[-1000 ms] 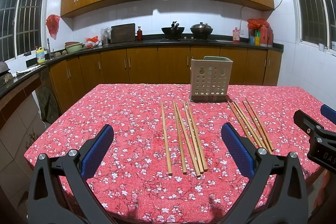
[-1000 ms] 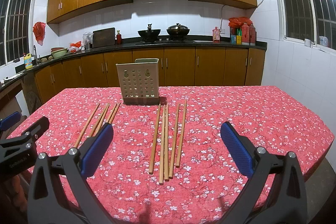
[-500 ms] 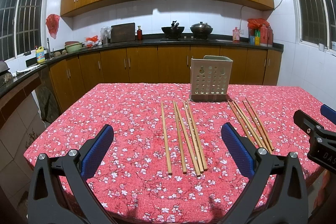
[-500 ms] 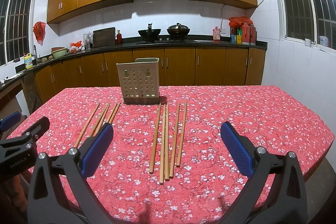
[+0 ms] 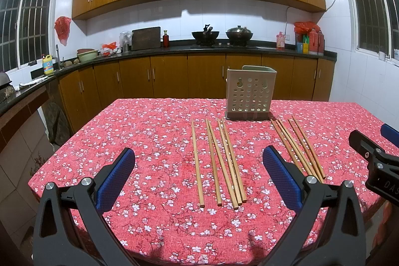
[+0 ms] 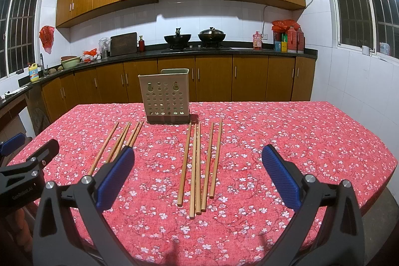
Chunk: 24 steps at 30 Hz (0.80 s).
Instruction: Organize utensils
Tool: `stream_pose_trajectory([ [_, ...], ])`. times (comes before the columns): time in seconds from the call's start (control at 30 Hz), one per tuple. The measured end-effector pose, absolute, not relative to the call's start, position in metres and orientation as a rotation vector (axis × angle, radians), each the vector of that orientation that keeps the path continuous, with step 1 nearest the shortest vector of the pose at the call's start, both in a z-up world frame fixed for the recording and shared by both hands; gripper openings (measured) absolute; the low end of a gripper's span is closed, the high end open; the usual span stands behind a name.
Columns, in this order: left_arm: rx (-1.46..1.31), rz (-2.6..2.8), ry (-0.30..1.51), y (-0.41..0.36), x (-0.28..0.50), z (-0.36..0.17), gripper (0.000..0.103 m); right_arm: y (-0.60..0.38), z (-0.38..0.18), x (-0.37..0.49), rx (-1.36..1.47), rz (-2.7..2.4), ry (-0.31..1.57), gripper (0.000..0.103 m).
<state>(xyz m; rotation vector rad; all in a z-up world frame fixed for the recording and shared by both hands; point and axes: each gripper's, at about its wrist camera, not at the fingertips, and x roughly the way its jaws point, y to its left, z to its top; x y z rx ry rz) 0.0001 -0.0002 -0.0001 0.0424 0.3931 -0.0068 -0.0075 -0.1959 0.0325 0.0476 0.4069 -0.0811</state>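
Two groups of wooden chopsticks lie on a red floral tablecloth. In the left wrist view, the left group (image 5: 219,161) lies ahead between my fingers and the right group (image 5: 296,146) runs past my right blue pad. A beige perforated utensil holder (image 5: 250,92) stands upright behind them. My left gripper (image 5: 198,177) is open and holds nothing, hovering over the near table edge. In the right wrist view, the right group of chopsticks (image 6: 200,166) lies between the fingers of my open, empty right gripper (image 6: 197,177); the left group (image 6: 117,143) and the holder (image 6: 164,99) sit further left.
The table (image 5: 149,131) fills the foreground, its near edge just under both grippers. Wooden cabinets and a dark counter (image 5: 174,51) with pots, bottles and a board run along the far wall. The other gripper shows at each view's edge.
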Motion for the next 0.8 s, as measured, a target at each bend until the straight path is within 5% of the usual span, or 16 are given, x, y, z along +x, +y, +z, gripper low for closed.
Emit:
stream_pose_trajectory([
  [0.8, 0.042, -0.007, 0.396, -0.0002, 0.0003, -0.0002, 0.101, -0.1947, 0.0302, -0.0059, 0.048, -0.081, 0.408, 0.099],
])
